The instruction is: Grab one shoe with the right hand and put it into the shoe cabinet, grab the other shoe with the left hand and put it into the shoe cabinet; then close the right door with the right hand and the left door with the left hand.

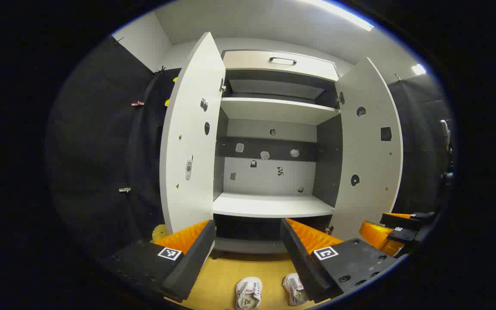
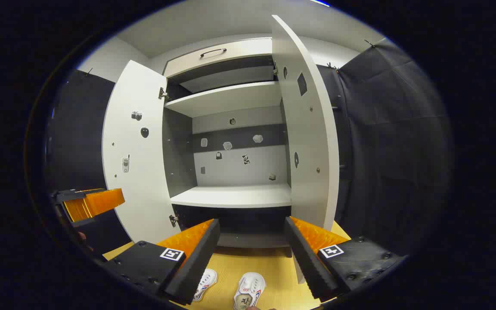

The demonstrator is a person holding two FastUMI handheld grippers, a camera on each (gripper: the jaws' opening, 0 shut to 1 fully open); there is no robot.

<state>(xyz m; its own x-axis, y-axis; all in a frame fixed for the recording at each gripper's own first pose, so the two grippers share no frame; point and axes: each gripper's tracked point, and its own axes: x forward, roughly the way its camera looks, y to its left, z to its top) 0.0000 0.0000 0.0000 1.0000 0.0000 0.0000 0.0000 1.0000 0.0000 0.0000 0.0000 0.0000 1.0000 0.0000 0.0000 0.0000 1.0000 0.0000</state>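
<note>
In the left gripper view the left gripper [image 1: 248, 254] holds its fingers spread wide with nothing between them at the bottom of the frame; at centre stands the tall white shoe cabinet [image 1: 274, 206], both doors swung open. Two small white shoes [image 1: 249, 292] sit on the yellow wooden floor [image 1: 226, 271] at bottom centre. The right gripper [image 1: 396, 234] shows at lower right

In the right gripper view the right gripper [image 2: 252, 252] likewise has its fingers apart, empty, with the shoes below between them
</note>
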